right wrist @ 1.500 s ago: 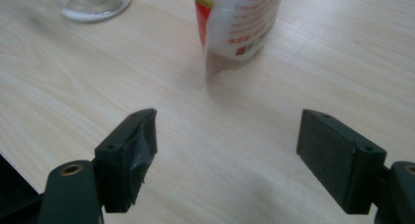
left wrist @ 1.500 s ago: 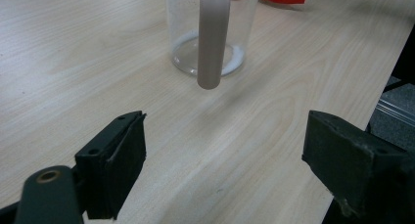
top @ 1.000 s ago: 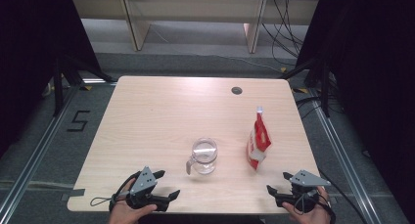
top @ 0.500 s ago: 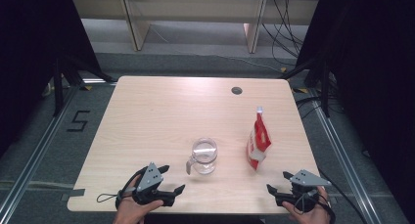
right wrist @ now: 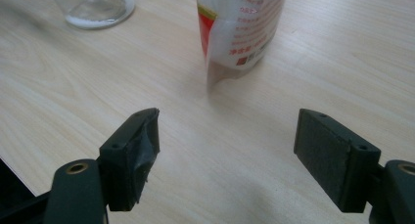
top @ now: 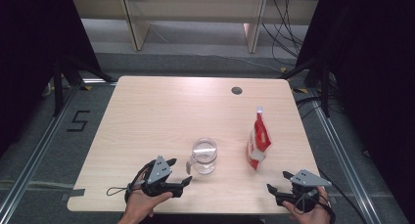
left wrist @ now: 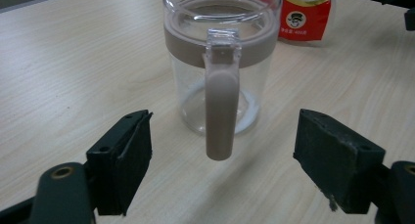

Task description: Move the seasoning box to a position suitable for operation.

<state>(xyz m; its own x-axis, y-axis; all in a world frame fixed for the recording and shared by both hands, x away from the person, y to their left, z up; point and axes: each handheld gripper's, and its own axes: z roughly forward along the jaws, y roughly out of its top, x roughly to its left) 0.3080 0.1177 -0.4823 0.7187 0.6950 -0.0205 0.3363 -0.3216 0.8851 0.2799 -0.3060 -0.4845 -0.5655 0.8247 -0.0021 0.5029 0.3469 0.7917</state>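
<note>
While its jaws stand wide with nothing pressed between them, the left gripper sits low and left of centre in the high view, pointing right toward the glass jug. Those jaws have just been closing a little, yet both pads remain clear of the jug. Seen from the left gripper view, the jug's taupe handle hangs in the middle of the frame, between the two black pads but farther off, touching neither. Its body stands upright on the table, with a taupe band under the rim.

Low and right in the high view, the right gripper is held by a hand at the table's near edge, jaws also spread wide and empty. A red and white pouch stands upright above and left of it, just right of the jug and apart from it.

Across the right gripper view's top edge the pouch is cut off, its print too blurred to read, and only the jug's base shows at upper left. Whatever lies on the jug's bottom is hard to make out.
</note>
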